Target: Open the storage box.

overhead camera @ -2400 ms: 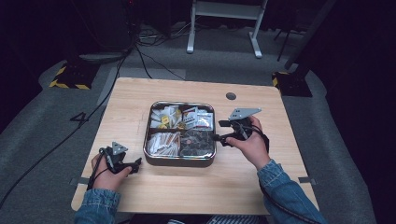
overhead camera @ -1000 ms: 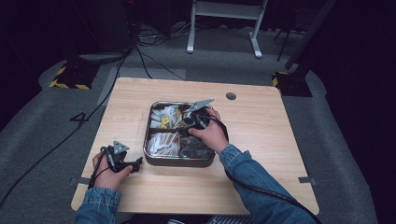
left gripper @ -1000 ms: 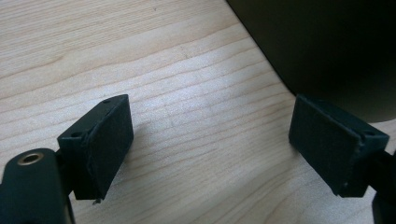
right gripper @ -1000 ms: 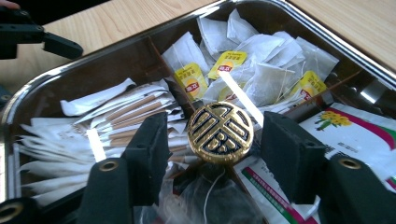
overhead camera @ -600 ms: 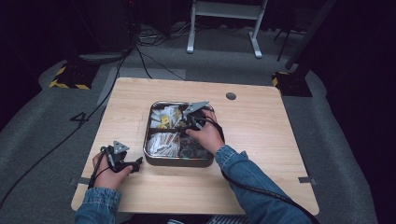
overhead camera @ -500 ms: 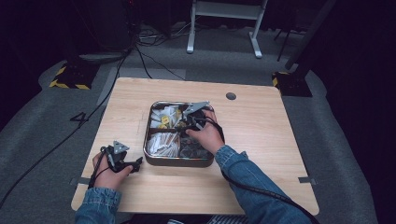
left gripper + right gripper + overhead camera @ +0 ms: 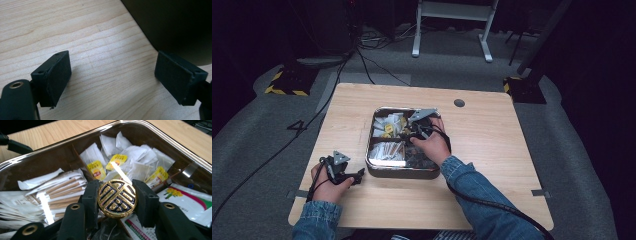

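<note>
One gold round token (image 7: 116,198) was held between the jaws of the right gripper (image 7: 116,202), above the metal tray (image 7: 373,162).
The tray's compartments were filled with tea bags (image 7: 130,162), wrapped sticks (image 7: 60,188) and sachets (image 7: 186,202). The left gripper (image 7: 112,82) was rested on the wooden table (image 7: 492,145) just beside the tray, with its jaws spread wide and nothing between them.

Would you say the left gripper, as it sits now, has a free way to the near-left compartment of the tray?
Probably yes: the left gripper rests open on the table beside the tray, with nothing between, while the right gripper works farther right.
</note>
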Demonstrator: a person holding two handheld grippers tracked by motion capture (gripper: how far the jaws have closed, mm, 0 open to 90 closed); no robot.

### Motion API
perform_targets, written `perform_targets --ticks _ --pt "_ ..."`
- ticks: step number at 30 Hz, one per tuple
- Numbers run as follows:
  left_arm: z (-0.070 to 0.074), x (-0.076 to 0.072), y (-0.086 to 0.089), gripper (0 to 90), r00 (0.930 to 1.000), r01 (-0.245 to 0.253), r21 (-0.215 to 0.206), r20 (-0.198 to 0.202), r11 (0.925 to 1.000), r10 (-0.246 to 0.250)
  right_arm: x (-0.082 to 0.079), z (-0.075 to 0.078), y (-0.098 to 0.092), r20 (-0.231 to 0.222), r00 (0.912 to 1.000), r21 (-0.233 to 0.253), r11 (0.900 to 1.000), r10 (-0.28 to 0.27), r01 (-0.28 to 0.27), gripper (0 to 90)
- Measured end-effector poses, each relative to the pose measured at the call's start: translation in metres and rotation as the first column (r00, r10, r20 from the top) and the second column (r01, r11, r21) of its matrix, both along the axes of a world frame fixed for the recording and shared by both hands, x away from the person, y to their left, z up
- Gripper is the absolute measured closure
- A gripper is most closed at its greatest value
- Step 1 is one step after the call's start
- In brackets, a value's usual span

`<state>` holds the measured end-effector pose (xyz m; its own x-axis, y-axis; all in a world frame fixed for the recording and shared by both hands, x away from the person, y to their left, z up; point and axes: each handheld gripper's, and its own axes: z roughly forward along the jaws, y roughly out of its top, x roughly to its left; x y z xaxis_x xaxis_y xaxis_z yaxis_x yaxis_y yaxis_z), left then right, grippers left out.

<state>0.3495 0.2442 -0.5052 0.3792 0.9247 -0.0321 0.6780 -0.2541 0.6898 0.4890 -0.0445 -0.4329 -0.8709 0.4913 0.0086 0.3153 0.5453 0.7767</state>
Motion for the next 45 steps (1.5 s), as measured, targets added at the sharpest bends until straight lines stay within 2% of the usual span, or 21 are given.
perform_targets --ticks 13,23,29,36,45 --pt "0.0 0.0 0.001 16.2 1.0 -0.006 0.0 0.005 1.0 0.006 -0.004 0.032 -0.013 0.036 0.9994 0.053 0.999 0.005 -0.007 58.8" --pt "0.001 -0.001 0.004 20.8 0.9998 -0.021 -0.004 0.002 0.9998 0.021 -0.007 0.056 -0.037 0.067 0.9977 0.099 0.995 -0.012 0.005 58.8" --pt "0.004 -0.001 0.006 21.2 0.9994 -0.034 -0.004 0.001 0.9994 0.034 -0.008 0.065 -0.051 0.074 0.9969 0.113 0.993 -0.026 0.017 58.8" --pt "0.014 0.0 0.008 20.9 0.9969 -0.073 -0.004 0.029 0.9973 0.073 -0.009 0.069 -0.07 0.075 0.996 0.11 0.993 -0.049 0.041 58.8" --pt "0.014 0.004 0.008 20.7 0.9977 -0.067 -0.008 0.012 0.9977 0.067 -0.008 0.074 -0.105 0.072 0.992 0.111 0.989 -0.104 0.096 58.8"
